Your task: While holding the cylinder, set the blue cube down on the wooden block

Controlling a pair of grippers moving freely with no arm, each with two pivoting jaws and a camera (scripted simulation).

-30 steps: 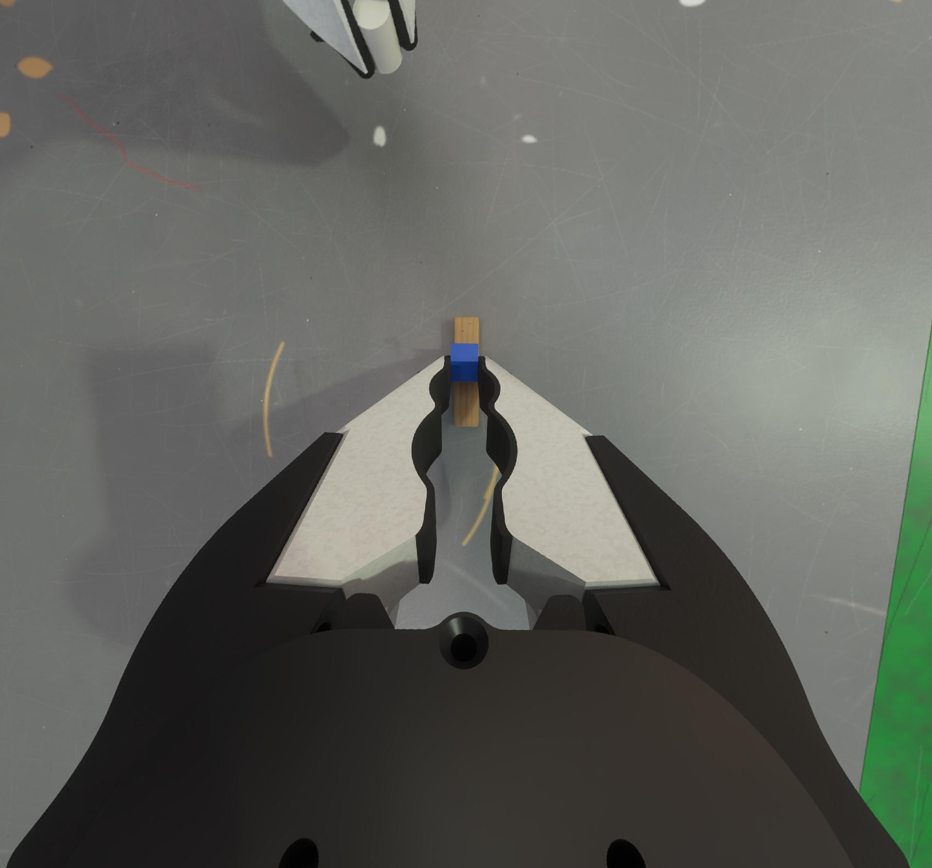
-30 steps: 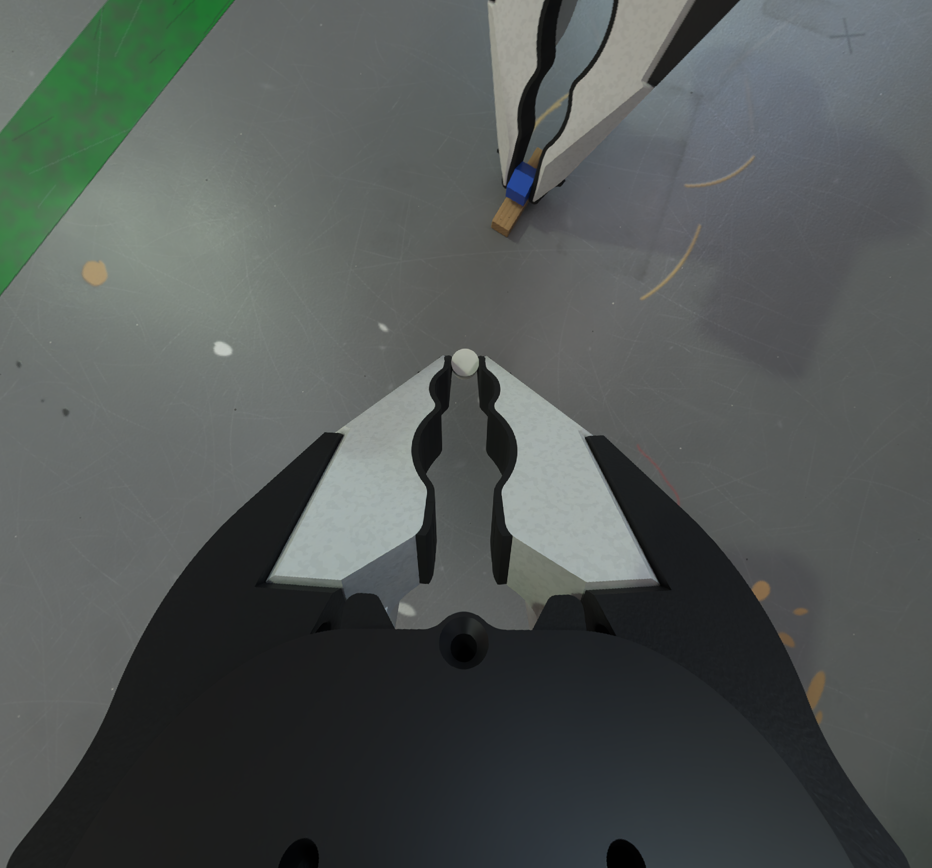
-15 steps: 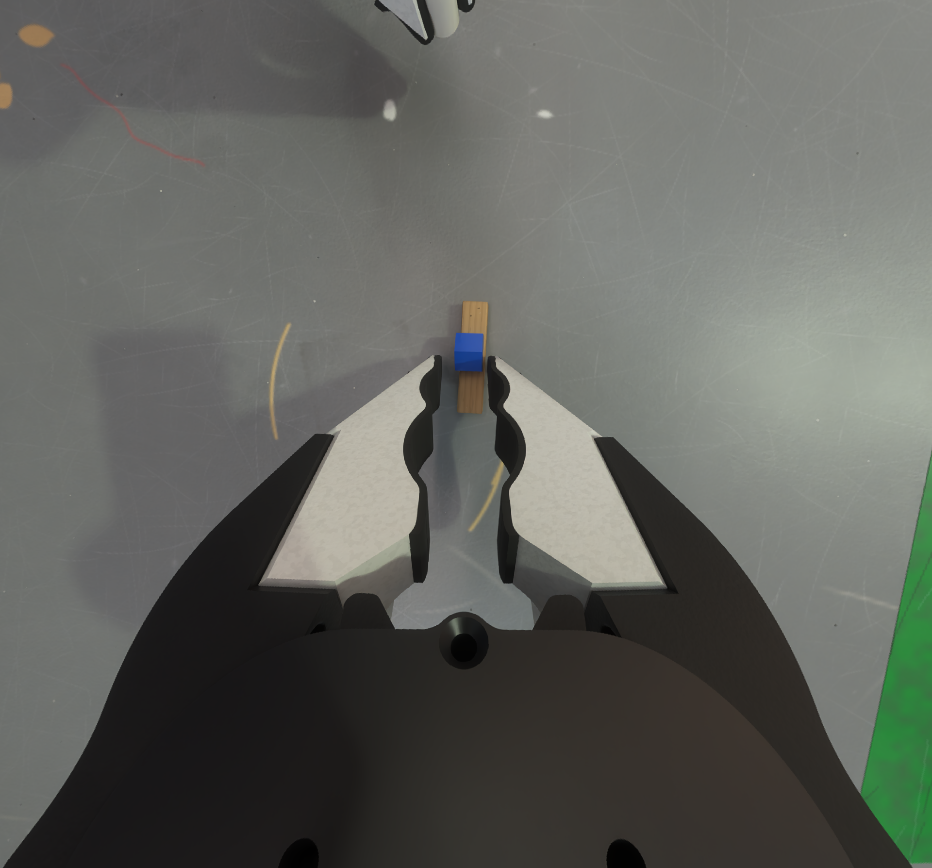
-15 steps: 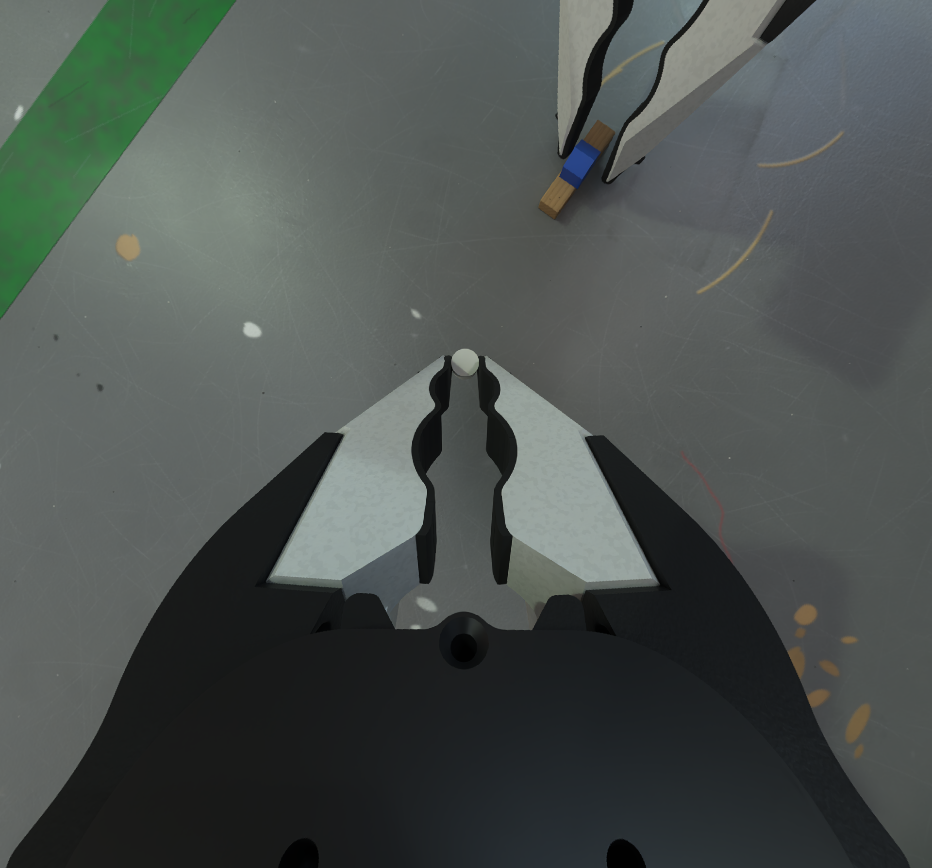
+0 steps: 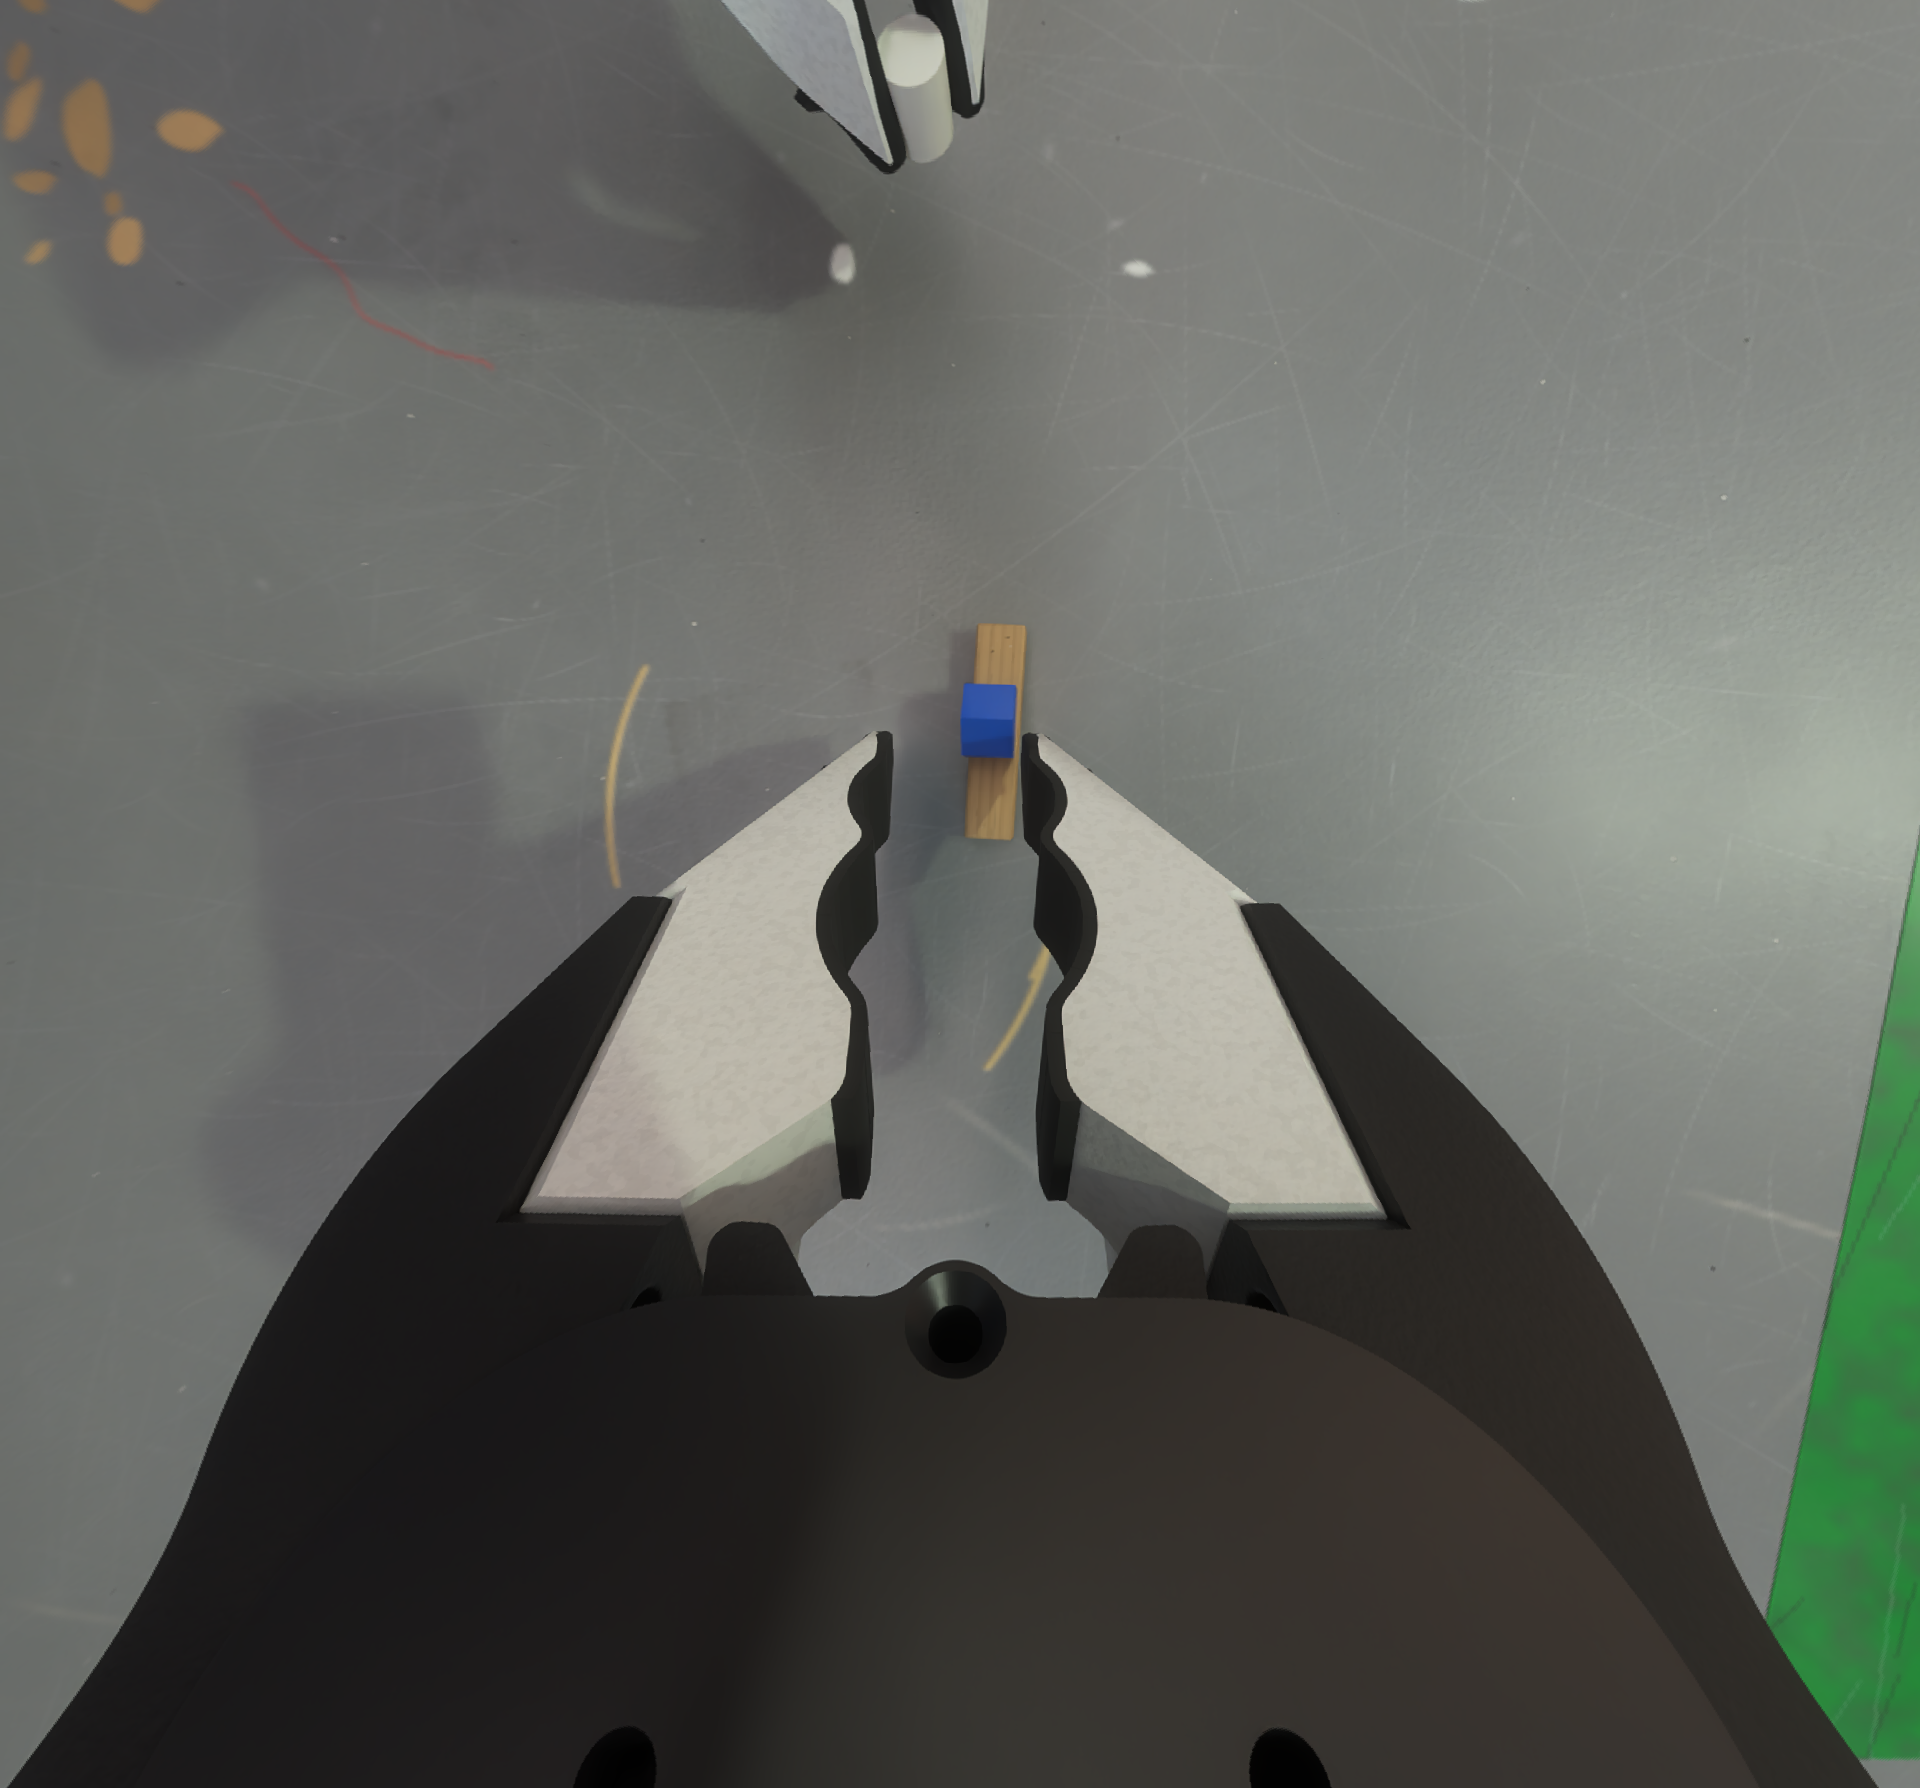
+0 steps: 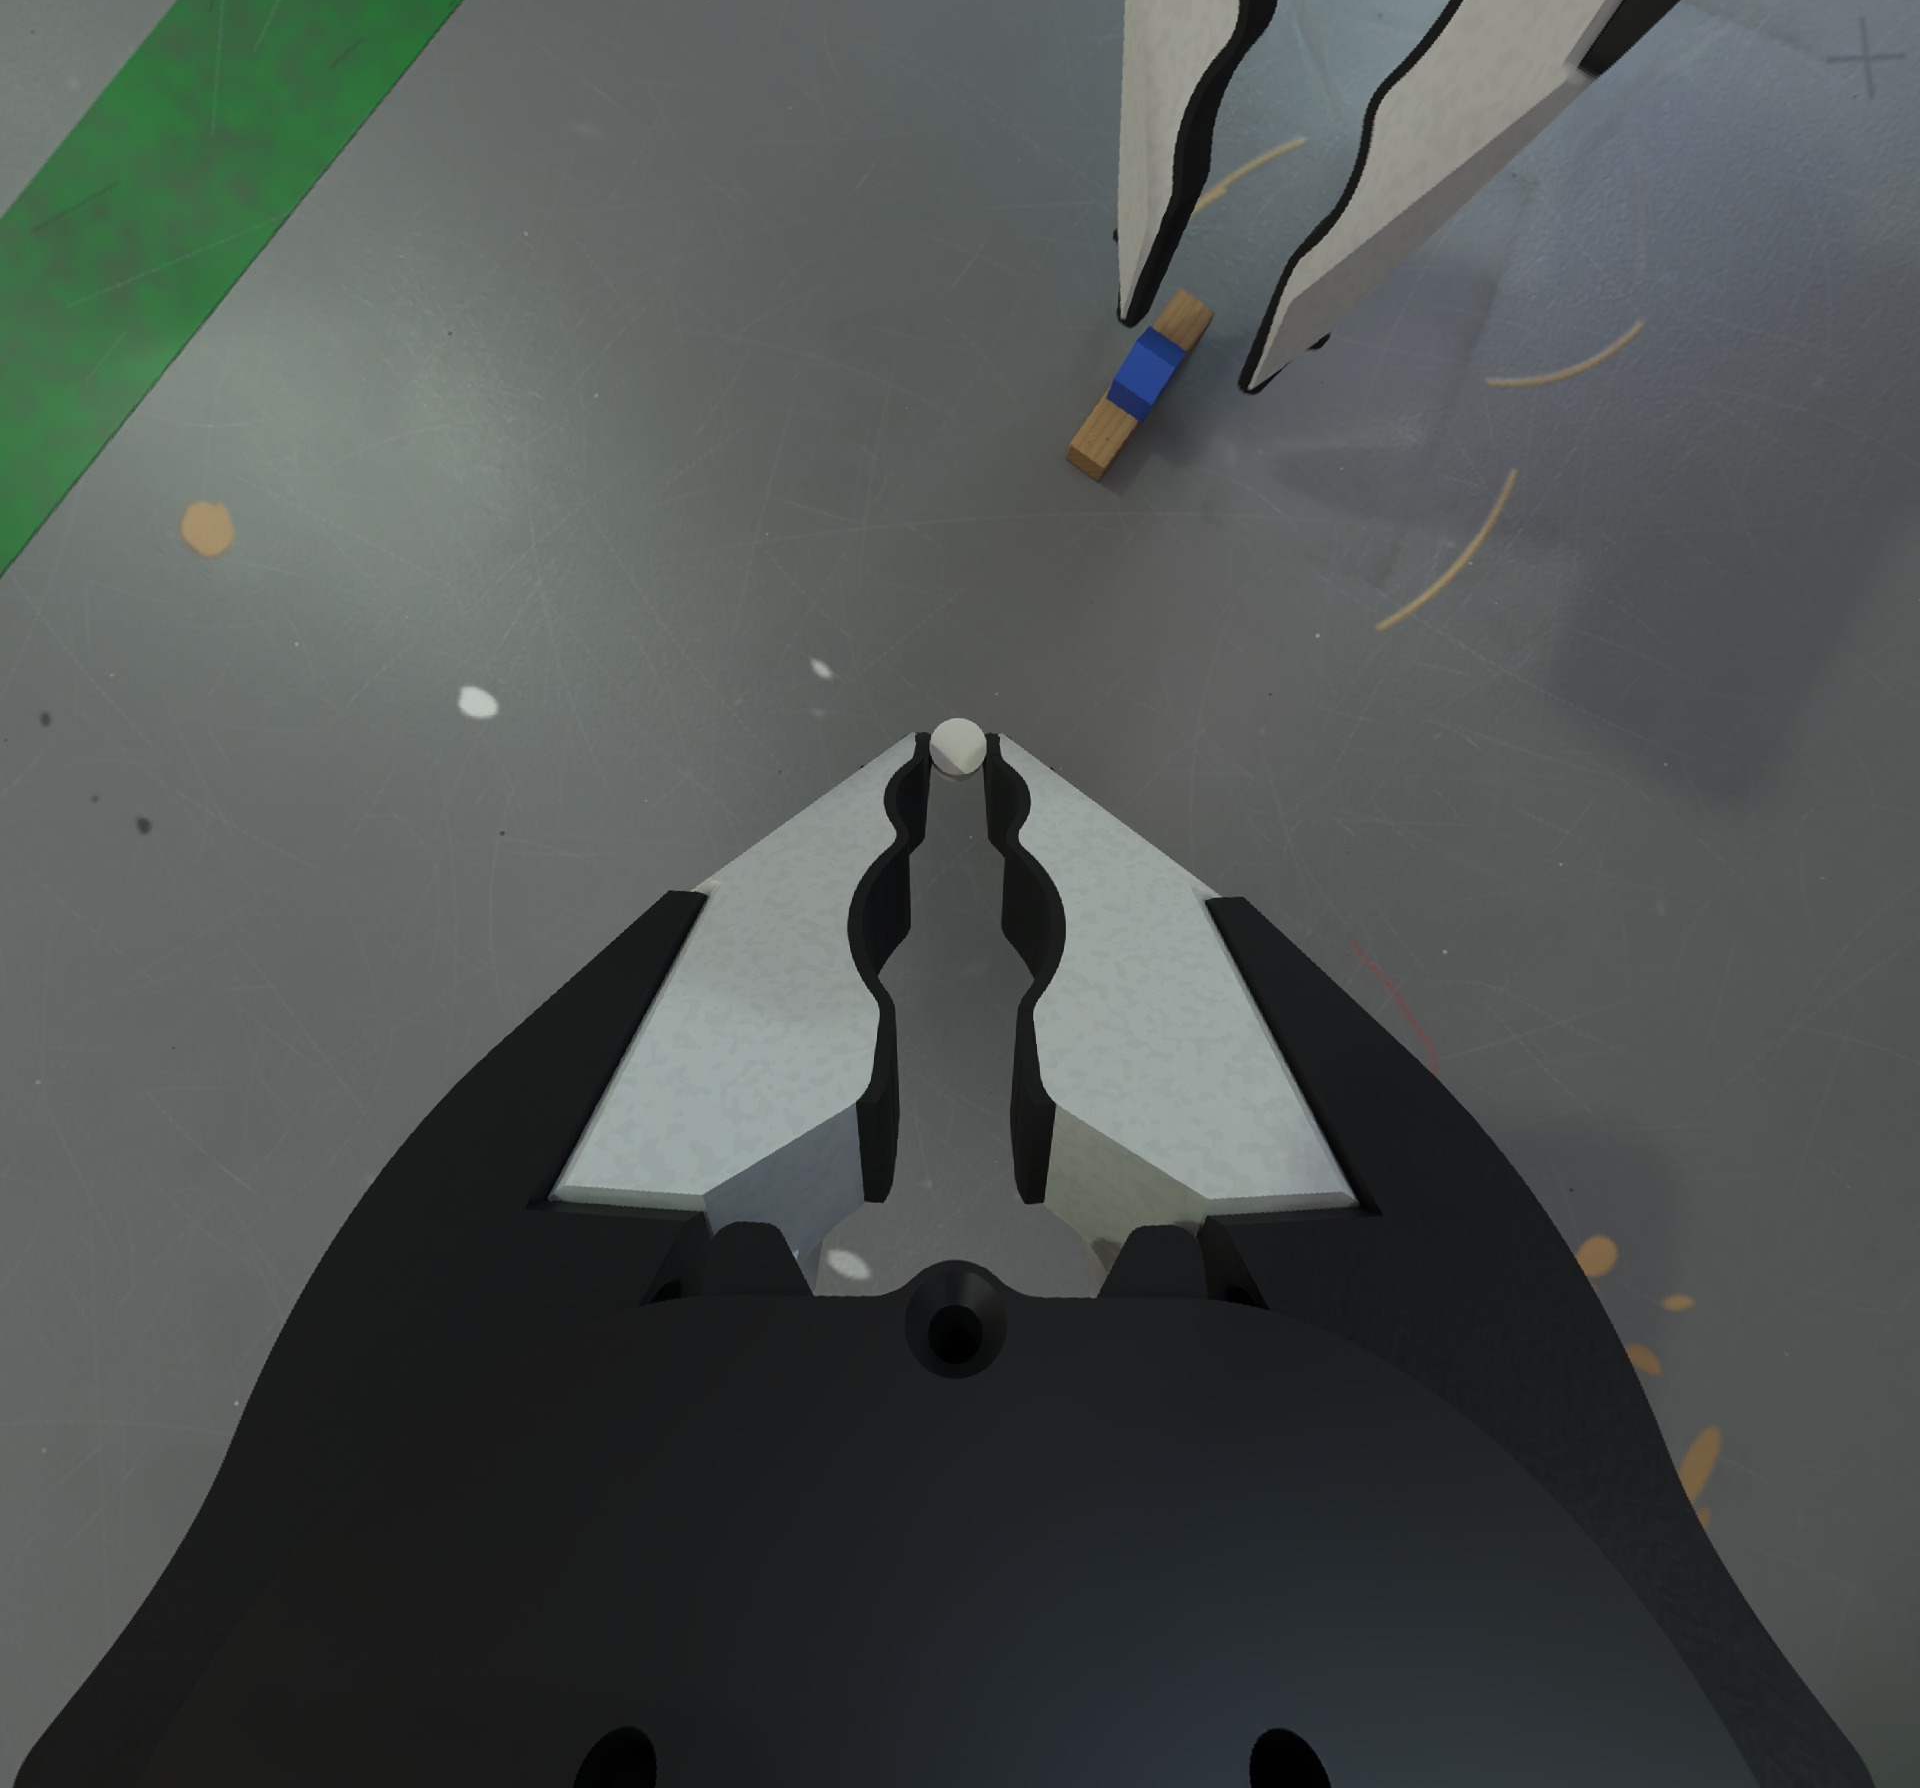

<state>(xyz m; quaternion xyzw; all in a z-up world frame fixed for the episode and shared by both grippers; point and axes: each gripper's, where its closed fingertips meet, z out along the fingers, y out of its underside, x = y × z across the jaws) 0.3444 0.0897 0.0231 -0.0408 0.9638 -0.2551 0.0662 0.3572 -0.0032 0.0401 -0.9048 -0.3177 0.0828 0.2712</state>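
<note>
One blue cube (image 5: 987,720) sits on the middle of the one wooden block (image 5: 995,732), which lies flat on the grey surface (image 5: 1455,595). The left claw (image 5: 956,751) hangs released just above the block, fingers spread and clear of the cube. The right claw (image 6: 956,749), well apart from the block, grips the one white cylinder (image 6: 956,746) at its tips.

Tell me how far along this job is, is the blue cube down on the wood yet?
Done: the blue cube sits on the wooden block, and the left gripper is open, its fingers apart and clear of the cube. In hand: the right gripper is shut on the white cylinder, above the grey floor. Left: apparently nothing but backing the left gripper away.
</note>
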